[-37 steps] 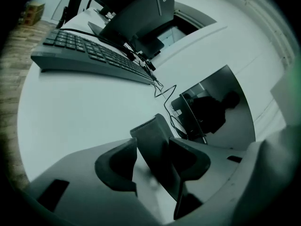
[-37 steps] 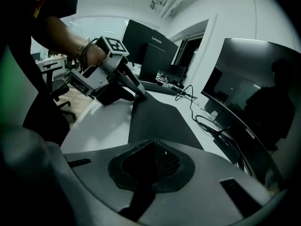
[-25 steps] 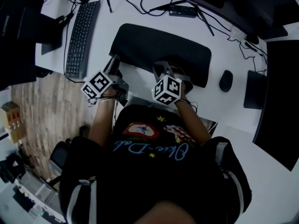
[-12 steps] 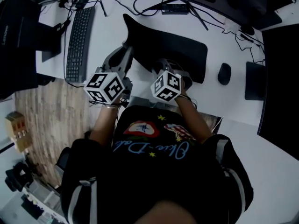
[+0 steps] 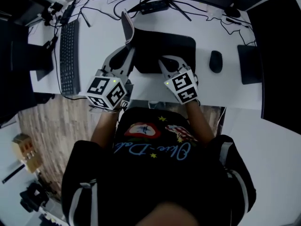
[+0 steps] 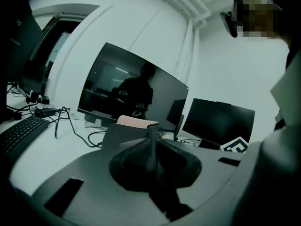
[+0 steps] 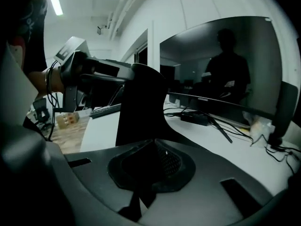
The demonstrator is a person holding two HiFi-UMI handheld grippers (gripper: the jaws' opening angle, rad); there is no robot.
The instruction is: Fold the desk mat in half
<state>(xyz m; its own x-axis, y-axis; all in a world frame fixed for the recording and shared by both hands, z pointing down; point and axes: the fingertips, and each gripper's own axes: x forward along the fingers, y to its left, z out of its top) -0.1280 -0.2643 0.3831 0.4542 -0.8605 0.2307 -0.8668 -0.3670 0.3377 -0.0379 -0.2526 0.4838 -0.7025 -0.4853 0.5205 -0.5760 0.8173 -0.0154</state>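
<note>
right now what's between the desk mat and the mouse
Nothing. In the head view, only a bare strip of white desk separates the desk mat from the mouse.

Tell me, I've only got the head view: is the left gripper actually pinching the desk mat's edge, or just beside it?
Observer: In the left gripper view, the left gripper is shut on the desk mat; its thin edge stands upright between its jaws.
Operator: And the right one?
Observer: The right gripper view shows the right gripper shut on it too, the dark sheet rising from its jaws toward the left gripper.
</note>
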